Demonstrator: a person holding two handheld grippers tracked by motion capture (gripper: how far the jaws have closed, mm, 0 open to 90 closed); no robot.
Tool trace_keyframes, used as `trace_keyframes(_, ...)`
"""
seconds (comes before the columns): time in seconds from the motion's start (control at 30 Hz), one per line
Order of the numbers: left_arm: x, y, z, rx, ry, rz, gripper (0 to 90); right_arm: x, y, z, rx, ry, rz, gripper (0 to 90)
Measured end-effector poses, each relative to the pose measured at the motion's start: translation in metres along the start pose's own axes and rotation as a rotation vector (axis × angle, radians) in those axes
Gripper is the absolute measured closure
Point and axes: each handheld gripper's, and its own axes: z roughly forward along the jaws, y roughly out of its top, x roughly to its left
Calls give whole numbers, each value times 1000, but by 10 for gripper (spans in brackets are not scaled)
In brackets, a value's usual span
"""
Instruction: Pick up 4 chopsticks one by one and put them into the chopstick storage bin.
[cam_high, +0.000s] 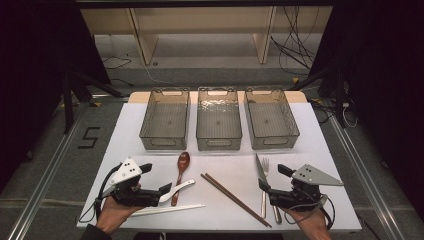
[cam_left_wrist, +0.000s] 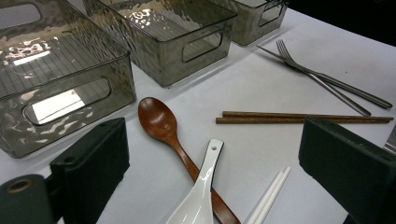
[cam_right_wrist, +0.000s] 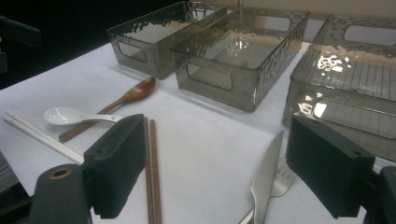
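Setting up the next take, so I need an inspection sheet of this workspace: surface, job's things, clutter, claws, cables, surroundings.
Surface: white table, flat.
Job's things: wooden spoon crossed by white spoon; white chopsticks; brown chopsticks; knife beside fork; three empty smoky bins in a row behind.
Clutter: nothing seen.
Claws: left claw and right claw open, holding nothing.
Cables: one trails from each claw; loose black wires on the floor beyond.
Surroundings: wooden shelf frame, dark curtains.
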Motion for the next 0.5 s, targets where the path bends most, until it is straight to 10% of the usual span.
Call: trace_keyframes(0.5,0,1,-1,-2,-1,3,79,-1,6,1,30,25,-12,232)
